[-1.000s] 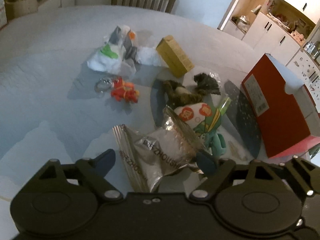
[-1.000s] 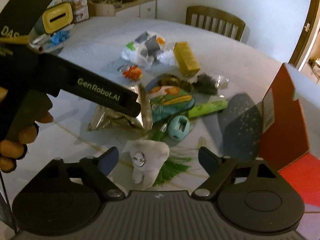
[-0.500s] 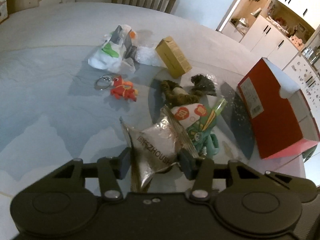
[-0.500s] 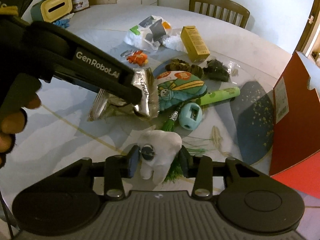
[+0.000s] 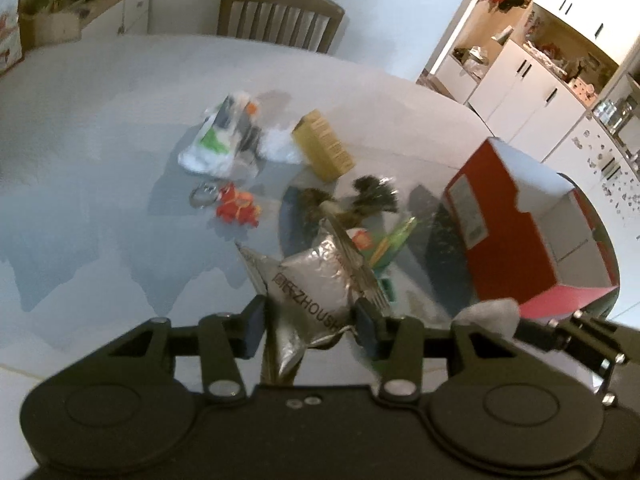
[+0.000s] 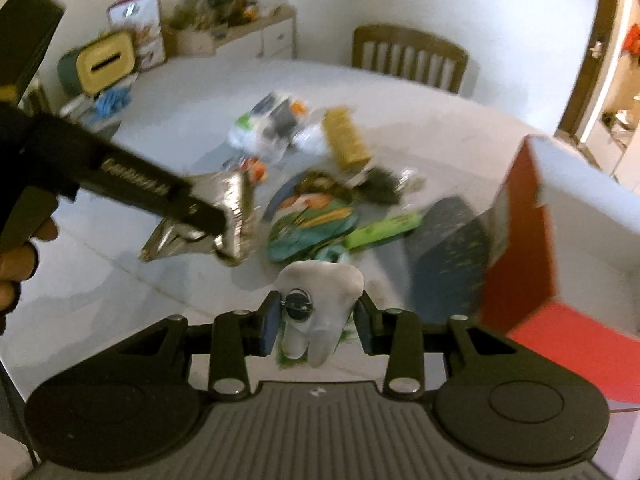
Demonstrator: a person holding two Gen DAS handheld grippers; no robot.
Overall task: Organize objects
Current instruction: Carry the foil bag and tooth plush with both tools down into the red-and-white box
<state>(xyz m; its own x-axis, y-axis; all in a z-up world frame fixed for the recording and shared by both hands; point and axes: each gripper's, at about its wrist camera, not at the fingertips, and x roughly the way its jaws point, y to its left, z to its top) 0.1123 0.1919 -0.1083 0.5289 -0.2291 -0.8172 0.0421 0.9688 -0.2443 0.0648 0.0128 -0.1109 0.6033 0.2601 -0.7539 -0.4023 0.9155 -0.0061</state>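
Observation:
My left gripper (image 5: 310,328) is shut on a silver foil packet (image 5: 316,288) and holds it above the table; it also shows in the right wrist view (image 6: 224,216). My right gripper (image 6: 316,320) is shut on a white tooth-shaped plush (image 6: 320,292), lifted off the table; the plush peeks in at the right of the left wrist view (image 5: 488,310). An open red shoebox (image 5: 528,232) stands at the right and also shows in the right wrist view (image 6: 560,220).
On the round table lie a yellow box (image 5: 324,152), a white plastic bag (image 5: 224,140), an orange keychain toy (image 5: 238,206), dark hair ties (image 5: 352,200), a green tube (image 6: 384,228) and a teal pouch (image 6: 312,224). A chair (image 5: 280,16) stands beyond.
Both grippers have closed, the left on the foil packet and the right on the tooth plush. Both have lifted their objects off the table.

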